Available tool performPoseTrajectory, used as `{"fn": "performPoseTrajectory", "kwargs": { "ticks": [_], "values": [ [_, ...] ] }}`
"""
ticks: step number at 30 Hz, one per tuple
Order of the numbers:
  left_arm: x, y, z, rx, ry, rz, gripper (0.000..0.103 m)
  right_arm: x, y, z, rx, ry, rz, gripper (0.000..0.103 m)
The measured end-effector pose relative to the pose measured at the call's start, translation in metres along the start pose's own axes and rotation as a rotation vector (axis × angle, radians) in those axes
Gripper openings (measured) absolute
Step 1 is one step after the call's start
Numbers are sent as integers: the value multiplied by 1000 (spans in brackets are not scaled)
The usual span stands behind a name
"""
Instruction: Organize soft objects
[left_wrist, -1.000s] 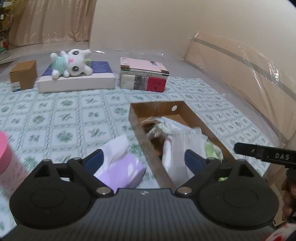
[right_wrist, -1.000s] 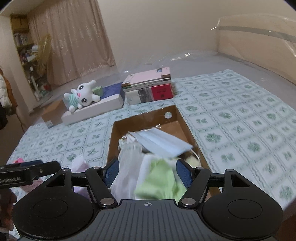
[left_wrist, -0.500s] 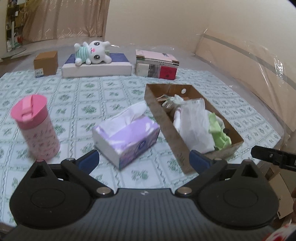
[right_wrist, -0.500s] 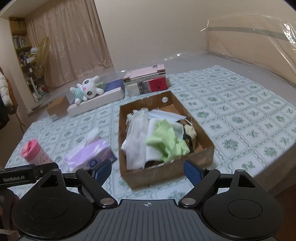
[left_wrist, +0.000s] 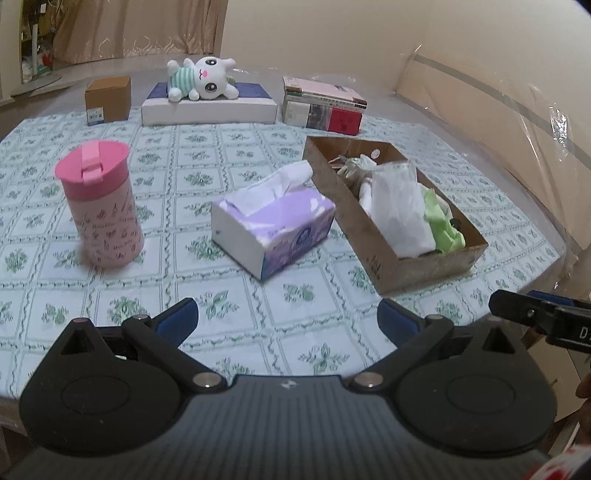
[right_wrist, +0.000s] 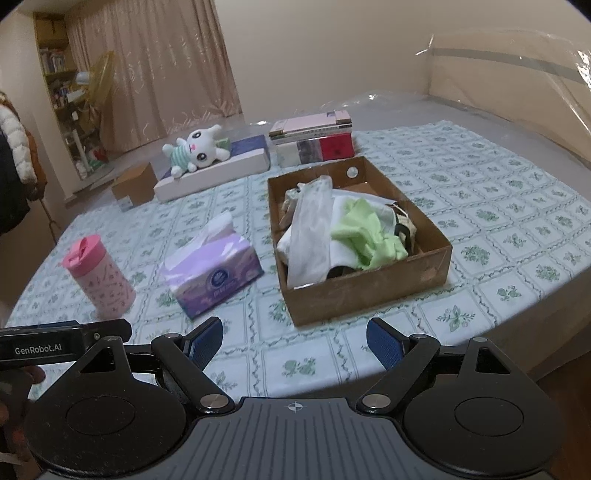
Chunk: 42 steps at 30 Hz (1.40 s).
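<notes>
A brown cardboard box (left_wrist: 424, 264) (right_wrist: 369, 288) on the patterned tablecloth holds several soft things: a white plastic bag (left_wrist: 397, 206) (right_wrist: 310, 229), a light green cloth (left_wrist: 441, 221) (right_wrist: 364, 230) and white cloths. A purple tissue box (left_wrist: 273, 225) (right_wrist: 214, 269) lies left of it. A white plush bunny (left_wrist: 201, 77) (right_wrist: 194, 151) lies on a flat white box at the back. My left gripper (left_wrist: 288, 321) is open and empty at the table's near edge. My right gripper (right_wrist: 295, 341) is open and empty in front of the cardboard box.
A pink lidded cup (left_wrist: 99, 199) (right_wrist: 98, 282) stands at the left. A stack of books (left_wrist: 321, 105) (right_wrist: 314, 138) and a small brown carton (left_wrist: 108, 98) (right_wrist: 135, 184) sit at the back. A plastic-wrapped headboard (left_wrist: 498, 110) runs along the right.
Both grippers have pulled back and away from the cardboard box toward the table's near edge. The cup and tissue box have come fully into view.
</notes>
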<state>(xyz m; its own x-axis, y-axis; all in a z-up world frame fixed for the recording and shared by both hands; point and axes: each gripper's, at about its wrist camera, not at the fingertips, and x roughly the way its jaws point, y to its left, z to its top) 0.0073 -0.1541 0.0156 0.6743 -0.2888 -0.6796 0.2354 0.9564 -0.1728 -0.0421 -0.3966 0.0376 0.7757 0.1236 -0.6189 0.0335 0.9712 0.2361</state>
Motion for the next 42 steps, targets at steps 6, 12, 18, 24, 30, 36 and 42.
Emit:
{"fn": "performPoseTrajectory", "kwargs": {
  "ticks": [6,12,18,24,30,36,42],
  "values": [
    [-3,1,-9,2,-12,22,102,0,5,-6,-5,5,7,85],
    [-4,-1,-13,2,-23,14,102,-3,11,-6,-28,-14,-5,85],
    [-3,-6,-16,21,-21,6,102,-3,17,-10,-70,-18,-24,85],
    [-4,-8,-16,31,-28,10,102,2,19,-14,-83,0,-25,85],
    [-4,-9,-17,39,-26,6,102,5,19,-15,-88,11,-36,85],
    [-4,-9,-18,43,-26,2,102,6,17,-15,-81,16,-44,85],
    [-3,-9,-17,44,-28,2,102,5,17,-14,-80,11,-46,85]
  ]
}}
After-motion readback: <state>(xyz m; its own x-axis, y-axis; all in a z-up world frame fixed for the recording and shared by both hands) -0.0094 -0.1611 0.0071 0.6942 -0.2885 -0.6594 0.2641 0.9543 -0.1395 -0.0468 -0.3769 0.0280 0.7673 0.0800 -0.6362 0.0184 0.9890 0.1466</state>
